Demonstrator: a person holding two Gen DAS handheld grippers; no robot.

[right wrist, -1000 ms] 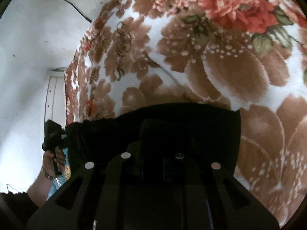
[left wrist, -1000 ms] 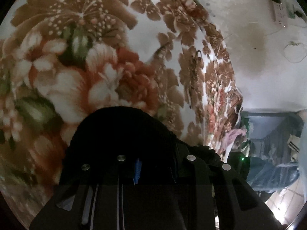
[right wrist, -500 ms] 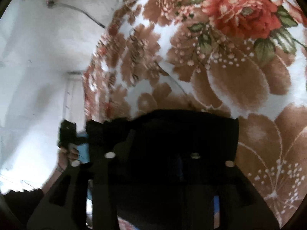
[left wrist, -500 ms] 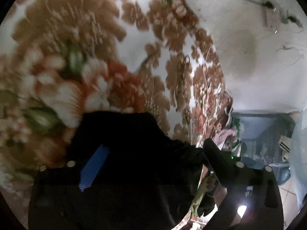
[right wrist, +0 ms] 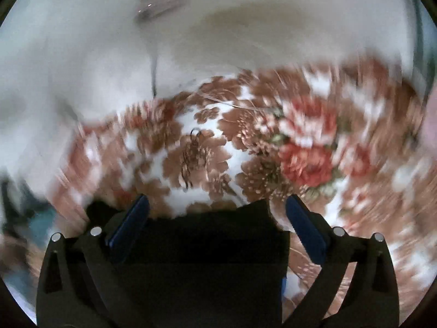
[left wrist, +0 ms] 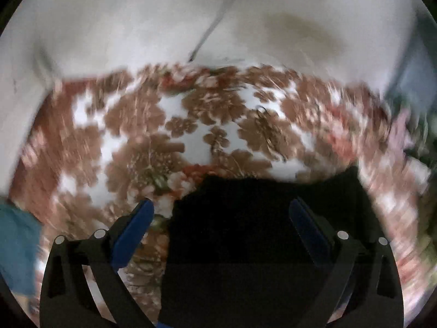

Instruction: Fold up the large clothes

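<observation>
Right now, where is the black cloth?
In both wrist views the black cloth lies low in the middle on the flowery blanket, between the open fingers of the left gripper and right gripper, gripped by neither.

Dim, heavy motion blur, fisheye-warped edges

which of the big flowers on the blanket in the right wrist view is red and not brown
The red rose right of centre on the floral blanket; the surrounding blooms, like the brown flower left of it, are brown.
</observation>
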